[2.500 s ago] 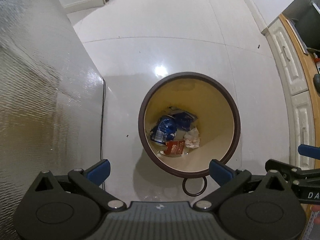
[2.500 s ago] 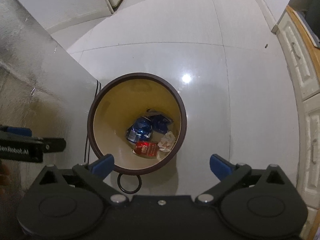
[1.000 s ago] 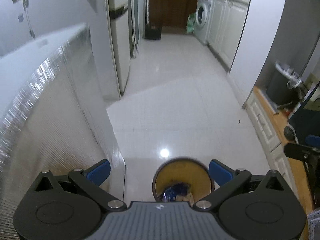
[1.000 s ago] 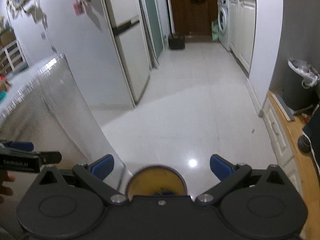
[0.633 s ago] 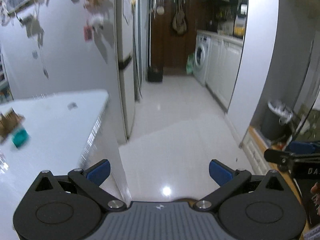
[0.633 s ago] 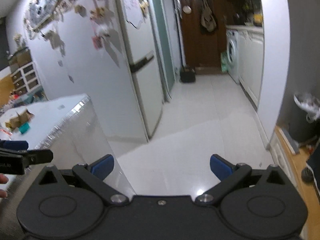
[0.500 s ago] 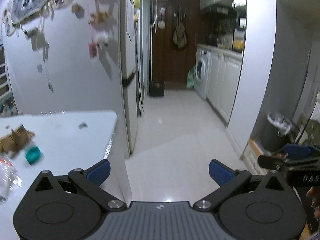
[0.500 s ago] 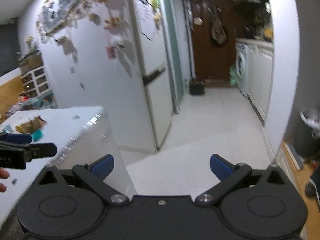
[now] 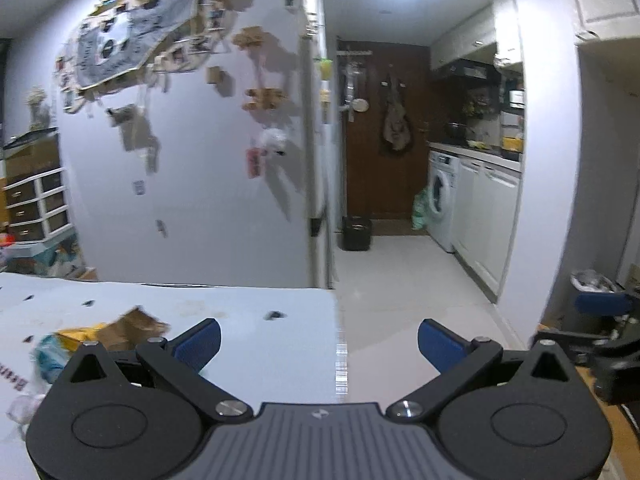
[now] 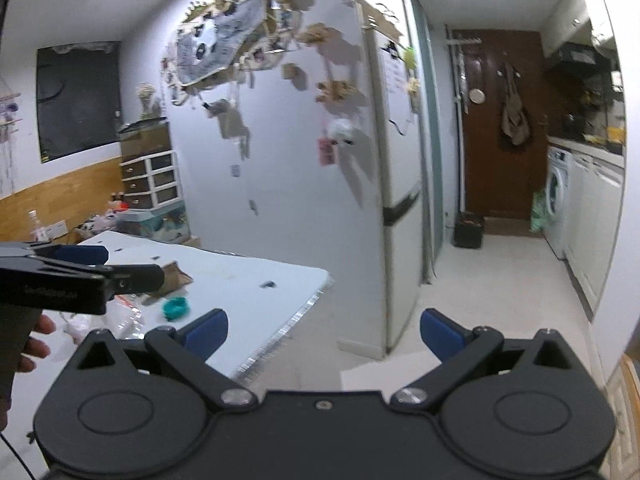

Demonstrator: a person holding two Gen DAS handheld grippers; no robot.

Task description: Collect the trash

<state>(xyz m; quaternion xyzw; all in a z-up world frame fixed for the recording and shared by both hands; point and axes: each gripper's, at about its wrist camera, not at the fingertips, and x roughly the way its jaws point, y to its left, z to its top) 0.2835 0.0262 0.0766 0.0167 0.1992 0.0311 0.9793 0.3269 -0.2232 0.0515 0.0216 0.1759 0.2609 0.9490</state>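
Note:
Both grippers are raised to table height and hold nothing. My left gripper [image 9: 319, 344] is open over the near right corner of the white table [image 9: 248, 344]. Left of it lie a torn brown cardboard piece [image 9: 132, 326], a yellow wrapper [image 9: 78, 336] and crumpled clear plastic [image 9: 44, 354]. My right gripper [image 10: 323, 332] is open, further right, over the table's edge. In its view a teal cap [image 10: 175, 307], the cardboard piece [image 10: 176, 276] and clear plastic [image 10: 120, 320] lie on the table [image 10: 248, 292]. The left gripper [image 10: 80, 276] shows at that view's left edge. The trash bin is out of view.
A tall white fridge [image 10: 396, 184] covered in magnets and papers stands behind the table. A tiled corridor [image 9: 404, 276] leads to a brown door [image 9: 384, 132], a washing machine [image 9: 440, 200] and a small black bin [image 9: 356, 232]. A person's hand [image 10: 34, 344] holds the left gripper.
Both views have swung up from the bin on the floor to the table top and the kitchen. The bin has dropped out of sight. Both grippers stayed open.

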